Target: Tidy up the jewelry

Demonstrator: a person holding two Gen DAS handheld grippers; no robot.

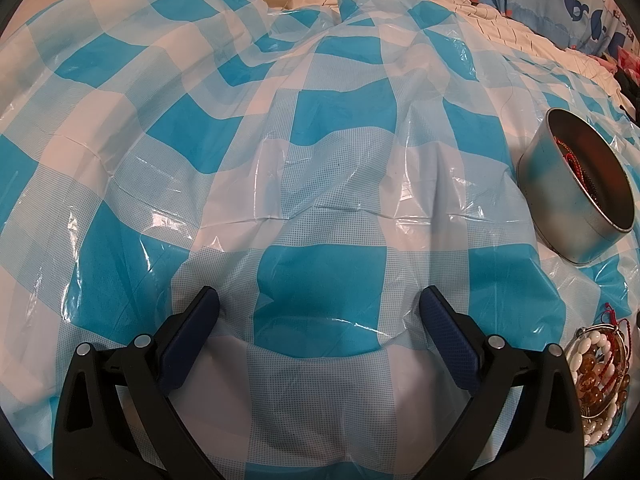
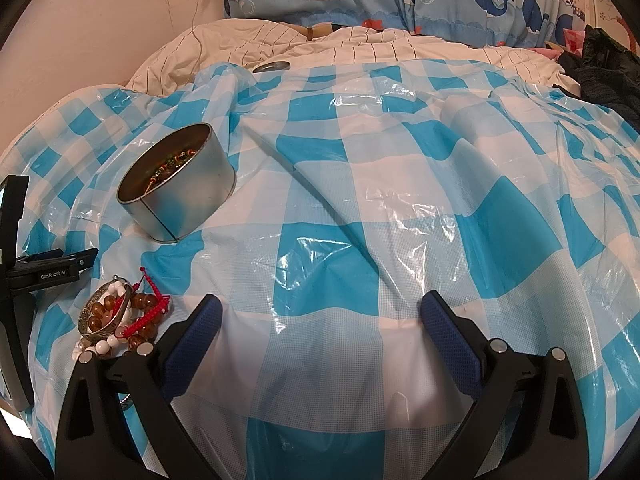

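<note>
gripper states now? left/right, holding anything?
Left gripper: open, holding nothing, over the checked sheet.
Right gripper: open, holding nothing.

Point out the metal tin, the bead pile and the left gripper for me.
Metal tin (image 2: 188,196), right wrist view, outer side wall.
Bead pile (image 2: 120,316), right wrist view, amber beads.
Left gripper (image 1: 320,312), left wrist view, midway between its open fingertips.

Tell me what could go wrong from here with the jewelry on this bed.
The bracelet pile is tangled: lifting one piece may drag the red cord and beads along. The metal tin sits tilted on the slippery, wrinkled plastic sheet, so a nudge could tip it. Both claws, left and right, are open and empty.
</note>
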